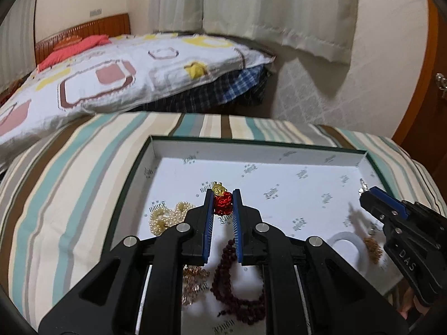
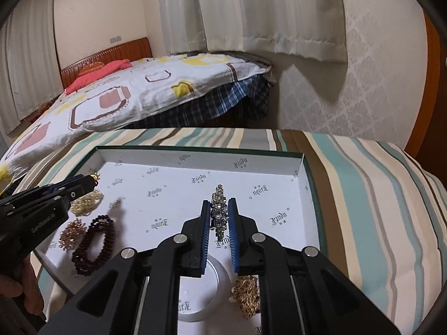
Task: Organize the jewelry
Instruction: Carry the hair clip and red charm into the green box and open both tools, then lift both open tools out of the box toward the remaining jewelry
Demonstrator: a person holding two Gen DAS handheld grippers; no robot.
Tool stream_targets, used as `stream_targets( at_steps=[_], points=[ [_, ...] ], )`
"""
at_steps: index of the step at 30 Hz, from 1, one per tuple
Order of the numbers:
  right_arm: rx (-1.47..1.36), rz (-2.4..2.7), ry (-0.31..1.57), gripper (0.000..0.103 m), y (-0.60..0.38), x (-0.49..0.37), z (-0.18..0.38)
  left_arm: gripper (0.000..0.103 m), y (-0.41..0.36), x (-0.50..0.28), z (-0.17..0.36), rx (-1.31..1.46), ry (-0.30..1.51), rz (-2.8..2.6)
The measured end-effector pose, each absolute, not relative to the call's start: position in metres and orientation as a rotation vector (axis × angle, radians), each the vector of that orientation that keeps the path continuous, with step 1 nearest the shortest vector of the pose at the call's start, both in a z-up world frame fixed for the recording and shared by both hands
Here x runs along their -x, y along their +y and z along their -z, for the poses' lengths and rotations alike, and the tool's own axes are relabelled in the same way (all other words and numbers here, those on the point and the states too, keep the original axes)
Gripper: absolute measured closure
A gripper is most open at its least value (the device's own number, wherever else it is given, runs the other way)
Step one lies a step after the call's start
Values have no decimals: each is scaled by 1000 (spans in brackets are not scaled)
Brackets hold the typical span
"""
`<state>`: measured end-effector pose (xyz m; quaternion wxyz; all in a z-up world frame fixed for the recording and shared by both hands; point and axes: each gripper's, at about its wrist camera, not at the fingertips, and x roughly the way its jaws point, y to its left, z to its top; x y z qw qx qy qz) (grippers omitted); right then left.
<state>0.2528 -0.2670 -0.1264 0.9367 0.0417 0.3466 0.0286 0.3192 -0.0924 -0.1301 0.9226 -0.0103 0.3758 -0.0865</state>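
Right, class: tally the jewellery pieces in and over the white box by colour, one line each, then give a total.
Red knot with gold charm: 1
Silver sparkly piece: 1
Cream pearl strand: 1
Dark maroon bead strand: 1
Rose-gold cluster: 1
Gold chain: 1
Total: 6

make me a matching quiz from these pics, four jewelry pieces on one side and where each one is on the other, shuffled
Things:
1. red and gold charm
2. silver rhinestone piece
3. dark red bead strand
4. pearl strand

Places:
A. lying in the tray, nearest the left gripper in the right wrist view
B. clamped in the right gripper
C. clamped in the left gripper
D. lying in the tray just left of the left gripper's fingers in the left wrist view

Pairs: 1-C, 2-B, 3-A, 4-D
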Motion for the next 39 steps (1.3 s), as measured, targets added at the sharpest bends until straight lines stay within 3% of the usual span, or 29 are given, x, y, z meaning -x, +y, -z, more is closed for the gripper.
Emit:
stream_targets(
  at_steps=[13,15,27,31,34,39],
  points=[
    [-80,-40,778,90,-269,-264,140,89,-97,-335,148,-4,860,143],
    [-79,-41,790,90,-268,-265,141,82,-97,-335,148,-7,859,146],
    [-84,-37,799,89,-269,-267,141,75,-96,-333,146,1,847,154],
    [-87,-36,797,84,-269,-267,141,73,-96,-332,146,7,843,160],
    [-90,-34,794,78,-269,-267,140,66,-96,-332,144,13,840,158],
    [-92,-33,790,78,-269,-266,140,65,-98,-331,144,8,837,161]
  ],
)
